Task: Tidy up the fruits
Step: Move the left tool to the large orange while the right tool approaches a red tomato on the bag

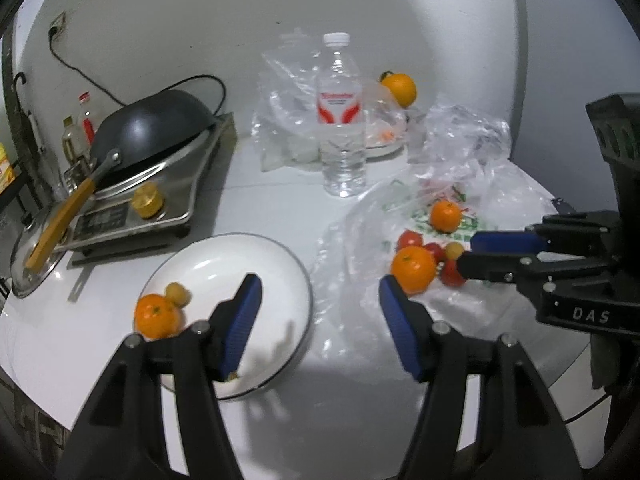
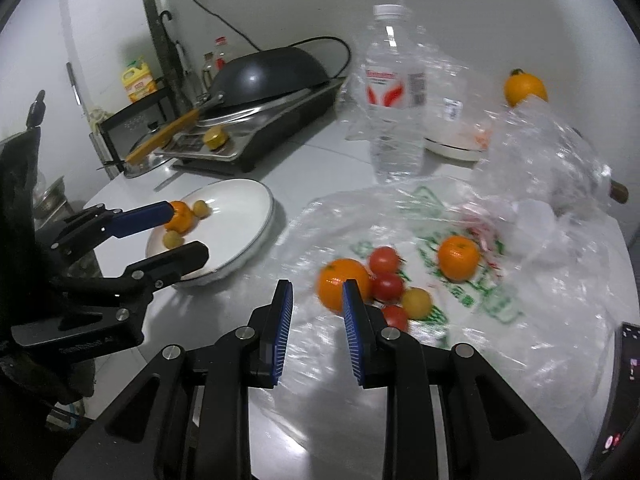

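- Looks like the middle of sorting: fruit goes from the plastic bag (image 2: 460, 280) over to the white plate (image 2: 244, 232) on the counter (image 1: 280, 200). The plate already has one orange (image 1: 154, 316) and a couple of small yellowish fruits (image 1: 179, 294) on it.
- Left gripper (image 1: 320, 316) hangs just past the plate's rim with its jaws standing apart and nothing between them, so my guess is it's between loads.
- Right gripper (image 2: 316, 312) is over the near edge of the bag, jaws at their narrowest, a gap showing but nothing in it.
- Still on the bag: a big orange (image 2: 342, 288) nearest the right gripper, a second orange (image 2: 458, 258) further back, some red tomatoes (image 2: 386, 280) and a yellow one (image 2: 416, 302) bunched right against the big orange. Another orange (image 2: 524, 88) sits way back by the wall.
- Next move, I'd say: the right gripper must spread way wider before it fits the big orange, and come in clean so it doesn't knock the tomatoes or snag the film.
- Readable stuff: "DAS" on the right gripper's body in the left view. The water bottle (image 1: 342, 120) has a red-and-white label, text too blurry. Green print on the bag, also unreadable.
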`<state>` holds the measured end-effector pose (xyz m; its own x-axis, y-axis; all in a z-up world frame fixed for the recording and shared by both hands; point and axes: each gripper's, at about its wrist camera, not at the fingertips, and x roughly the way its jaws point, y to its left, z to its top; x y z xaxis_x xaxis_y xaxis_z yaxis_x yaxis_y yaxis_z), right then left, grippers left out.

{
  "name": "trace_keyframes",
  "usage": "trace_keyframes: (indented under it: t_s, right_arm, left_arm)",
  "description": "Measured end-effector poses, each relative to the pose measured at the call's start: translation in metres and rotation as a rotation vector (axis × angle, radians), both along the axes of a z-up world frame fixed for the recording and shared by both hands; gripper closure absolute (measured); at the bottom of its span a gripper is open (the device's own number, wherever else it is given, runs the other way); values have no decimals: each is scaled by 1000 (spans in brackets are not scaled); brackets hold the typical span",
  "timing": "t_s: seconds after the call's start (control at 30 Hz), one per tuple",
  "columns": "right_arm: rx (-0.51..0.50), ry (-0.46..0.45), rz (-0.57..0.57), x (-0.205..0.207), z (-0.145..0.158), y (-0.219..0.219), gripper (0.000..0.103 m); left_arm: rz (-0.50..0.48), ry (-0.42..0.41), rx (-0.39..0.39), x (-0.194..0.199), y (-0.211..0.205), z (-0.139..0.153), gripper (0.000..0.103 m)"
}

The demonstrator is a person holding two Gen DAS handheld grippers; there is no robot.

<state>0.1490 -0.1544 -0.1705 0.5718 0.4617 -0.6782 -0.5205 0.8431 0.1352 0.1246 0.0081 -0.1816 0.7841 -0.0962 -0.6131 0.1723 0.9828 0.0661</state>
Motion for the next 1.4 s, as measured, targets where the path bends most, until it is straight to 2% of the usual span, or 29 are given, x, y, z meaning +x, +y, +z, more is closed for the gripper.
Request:
trace_keyframes:
  t_s: [0.43, 0.8, 1.4]
  right_arm:
    - [-9, 40, -56, 9, -18, -39, 76]
    - [-12, 99, -60, 26, -39, -39, 76]
    - [-35, 158, -42, 48, -55, -30, 73]
  left_arm:
    - [-88, 20, 31, 17, -42, -9, 40]
    - [-156, 64, 54, 38, -64, -25, 40]
    - [-192, 121, 69, 61, -69, -41, 41]
